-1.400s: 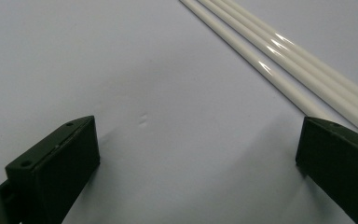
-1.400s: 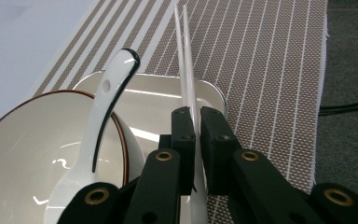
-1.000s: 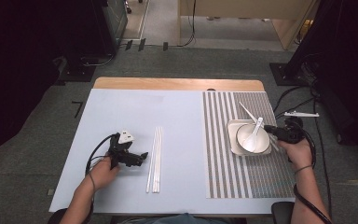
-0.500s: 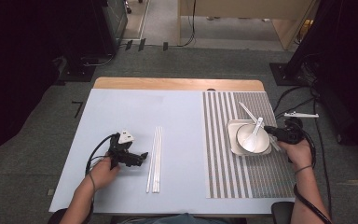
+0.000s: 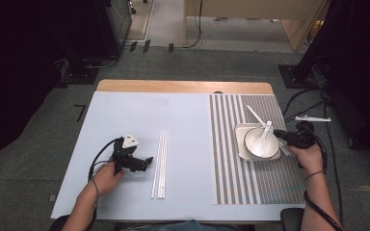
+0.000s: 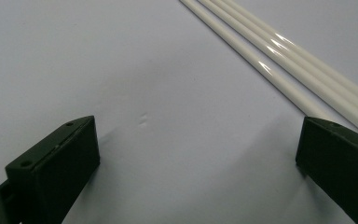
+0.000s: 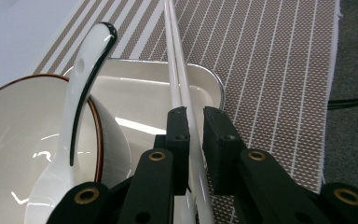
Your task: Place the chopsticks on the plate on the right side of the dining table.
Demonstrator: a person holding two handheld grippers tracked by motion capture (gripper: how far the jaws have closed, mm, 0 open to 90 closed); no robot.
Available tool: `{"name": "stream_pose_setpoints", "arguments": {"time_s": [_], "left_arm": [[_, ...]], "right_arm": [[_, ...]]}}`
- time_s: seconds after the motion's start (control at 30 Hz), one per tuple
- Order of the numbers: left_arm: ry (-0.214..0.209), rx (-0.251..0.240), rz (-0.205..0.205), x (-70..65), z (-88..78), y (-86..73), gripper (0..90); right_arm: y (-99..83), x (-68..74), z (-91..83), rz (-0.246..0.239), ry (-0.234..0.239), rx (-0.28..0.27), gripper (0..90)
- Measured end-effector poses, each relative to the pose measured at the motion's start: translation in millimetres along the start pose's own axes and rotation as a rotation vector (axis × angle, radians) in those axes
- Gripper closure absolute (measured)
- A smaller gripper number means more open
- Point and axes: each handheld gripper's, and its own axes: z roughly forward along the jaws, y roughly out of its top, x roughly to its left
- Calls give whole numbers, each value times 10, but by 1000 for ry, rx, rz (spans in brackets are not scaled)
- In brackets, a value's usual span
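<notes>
My left gripper (image 5: 147, 160) lay low on the pale blue table (image 5: 125, 115), its jaws spread wide with nothing between them. In the left gripper view the two black jaws stood far apart over bare tabletop, and the right-hand jaw sat just beside the near end of the loose chopsticks (image 6: 279, 56). From the high view those white sticks (image 5: 160, 163) lay side by side in a tight bundle, just right of my left gripper.

Farther right, the striped placemat (image 5: 241, 183) covered the right part of the table. On it sat a white square plate (image 5: 239, 132), and a white bowl (image 5: 262, 144) rested on that plate. A white spoon (image 5: 265, 134) lay in the bowl, its handle leaning up over the rim.

At the right edge of the plate, my right gripper (image 5: 282, 136) had its jaws drawn in close around a pair of white chopsticks (image 7: 179, 70). These jaws had just been easing apart a little, with the pair between them. In the right gripper view the two sticks ran up from between the black jaws, across the plate's rim (image 7: 214, 84) and out over the placemat (image 7: 270, 70). Whether the pads actually pressed on them I could not tell.
</notes>
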Motion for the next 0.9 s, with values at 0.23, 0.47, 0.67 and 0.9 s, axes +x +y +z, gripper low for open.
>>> {"name": "stream_pose_setpoints", "arguments": {"time_s": [0.23,0.47,0.67,0.9], "left_arm": [[0,0,0,0,0,0,0],[-1,-1,-1,0,0,-1,0],[-1,0,0,1,-1,0,0],[-1,0,0,1,-1,0,0]], "right_arm": [[84,15,14,4,-4,-93,786],[221,-14,217,2,-16,-126,743],[320,-47,359,-14,-29,-109,672],[384,-59,481,-17,-44,-94,609]]}}
